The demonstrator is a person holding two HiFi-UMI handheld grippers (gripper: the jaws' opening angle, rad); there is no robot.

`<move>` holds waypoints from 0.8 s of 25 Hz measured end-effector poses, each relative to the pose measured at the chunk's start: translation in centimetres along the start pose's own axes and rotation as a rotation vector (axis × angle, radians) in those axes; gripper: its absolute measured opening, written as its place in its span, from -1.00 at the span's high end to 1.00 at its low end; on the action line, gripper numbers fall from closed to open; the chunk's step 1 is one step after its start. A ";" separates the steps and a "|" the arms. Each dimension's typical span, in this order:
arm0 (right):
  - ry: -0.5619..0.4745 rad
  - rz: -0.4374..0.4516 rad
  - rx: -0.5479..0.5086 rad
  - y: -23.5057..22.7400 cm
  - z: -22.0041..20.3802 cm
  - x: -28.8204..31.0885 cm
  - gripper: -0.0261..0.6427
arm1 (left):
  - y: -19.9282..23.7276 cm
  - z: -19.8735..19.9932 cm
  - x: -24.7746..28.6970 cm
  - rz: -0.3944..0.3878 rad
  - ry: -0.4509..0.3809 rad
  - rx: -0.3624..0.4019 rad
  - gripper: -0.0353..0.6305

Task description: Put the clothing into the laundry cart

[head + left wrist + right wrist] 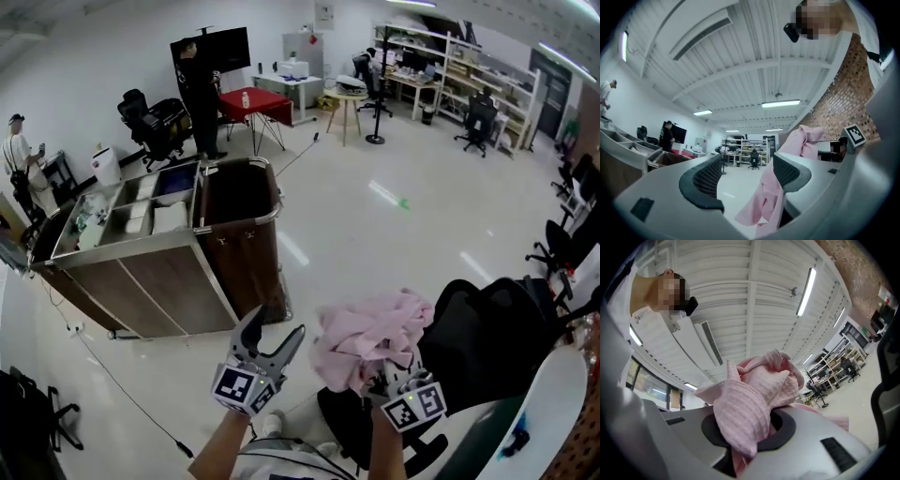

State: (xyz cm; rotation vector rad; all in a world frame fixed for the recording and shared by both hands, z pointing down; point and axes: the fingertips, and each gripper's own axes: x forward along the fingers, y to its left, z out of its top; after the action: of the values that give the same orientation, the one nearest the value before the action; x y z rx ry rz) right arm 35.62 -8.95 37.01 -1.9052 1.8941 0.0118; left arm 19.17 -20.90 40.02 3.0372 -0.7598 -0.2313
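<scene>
- the pink clothing (370, 339) is a bunched, ribbed-knit bundle pinched in the right claw (382, 377), bulging above and to both sides of its jaws.
- in the right gripper view the clothing (752, 404) fills the space between the dark pads, and the right claw (749, 439) is pressed tight on the fabric, with a fold spilling below the jaws.
- the left claw (273, 334) is just to the left of the bundle at about the same height. its two jaws are spread and pinch nothing.
- in the left gripper view a tail of the clothing (765, 197) hangs against the right-hand pad of the left claw (746, 176), loose and not gripped.
- each claw carries a cube with black-and-white square markers. these show only a pattern, no words.
- the laundry cart (251, 267), brown with a metal rim, stands ahead and to the left of the left claw, well apart from the bundle. its dark bag compartment is the part nearest the claws.
- a black office chair (492, 333) sits just right of the right claw.
- far beyond the cart, a person in black (198, 89) stands beside a red table (256, 103).
</scene>
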 end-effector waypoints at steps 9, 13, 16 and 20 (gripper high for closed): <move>0.042 0.203 -0.001 10.2 -5.6 11.9 0.67 | 13.2 1.6 -6.5 0.150 -0.044 0.002 -0.08; 0.040 0.261 -0.003 14.3 -6.9 15.7 0.67 | 17.2 2.7 -8.4 0.172 -0.062 0.015 -0.08; 0.039 0.268 0.003 16.1 -8.5 18.3 0.67 | 19.7 2.7 -9.2 0.157 -0.058 0.037 -0.08; 0.057 0.289 -0.003 18.1 -10.3 22.2 0.67 | 23.6 2.6 -10.4 0.188 -0.065 0.032 -0.08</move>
State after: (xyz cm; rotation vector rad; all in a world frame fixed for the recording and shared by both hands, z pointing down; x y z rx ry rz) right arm 16.57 -32.41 33.72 -1.6342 2.1929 0.0503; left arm -1.33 -36.76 39.79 2.9738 -1.0563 -0.3201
